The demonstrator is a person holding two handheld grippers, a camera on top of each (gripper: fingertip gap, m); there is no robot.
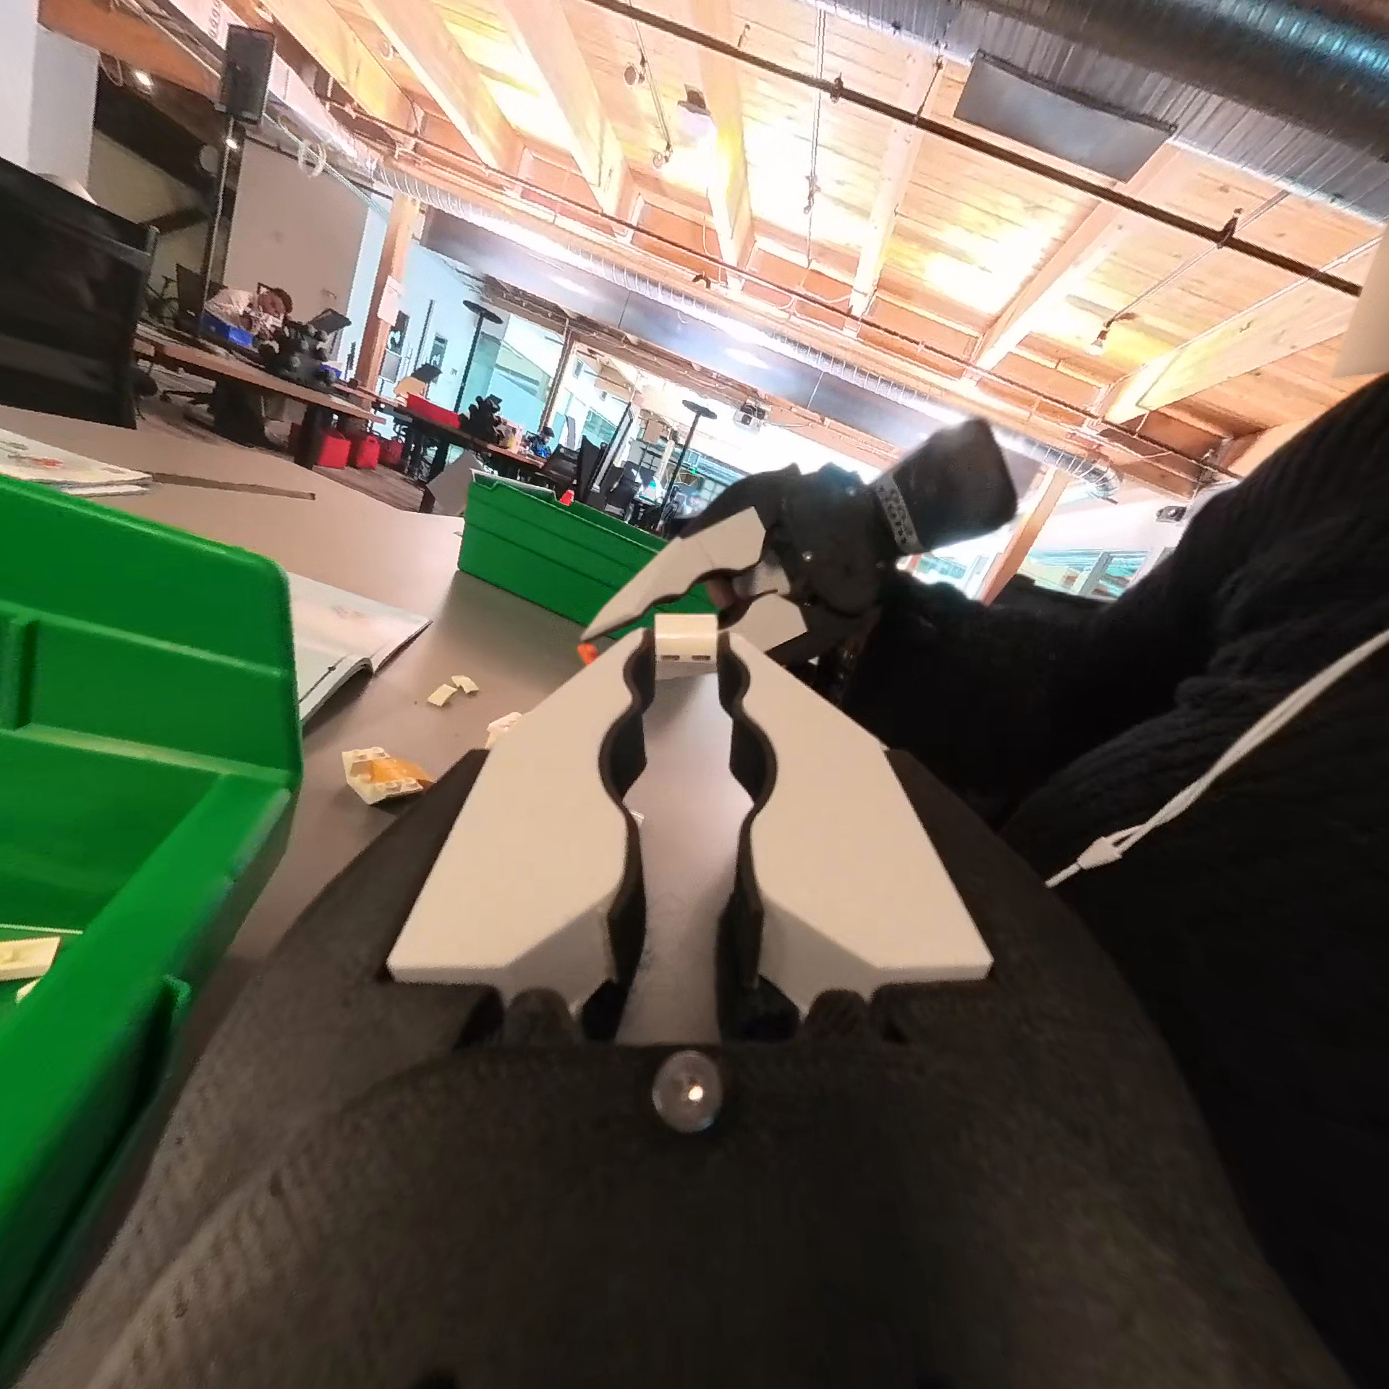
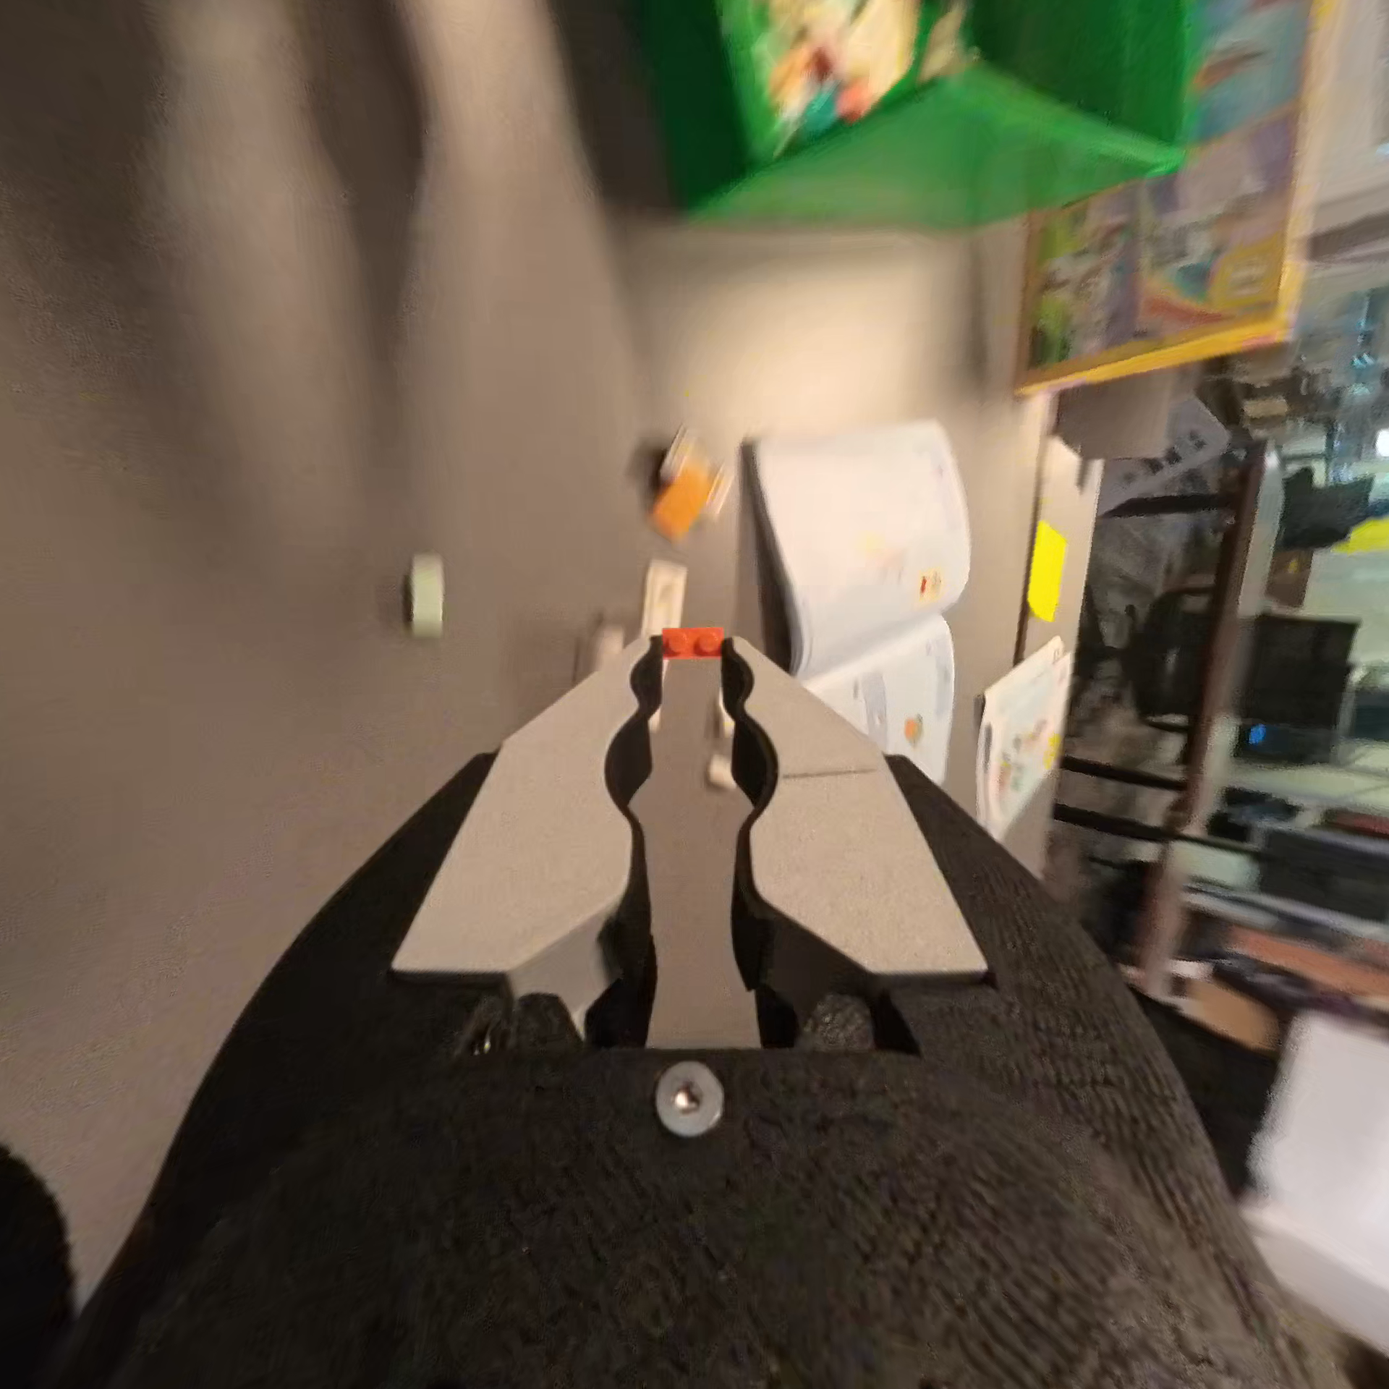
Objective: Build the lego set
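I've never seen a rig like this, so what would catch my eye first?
Each gripper pinches a small brick at its tips: the left gripper holds a white brick, the right gripper a red brick. Green bins stand out on the grey table, with loose pieces scattered nearby.

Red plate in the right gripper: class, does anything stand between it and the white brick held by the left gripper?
Nothing visible does. The red plate, in the right gripper, sits beside the white brick in the left gripper, apparently clear of it.
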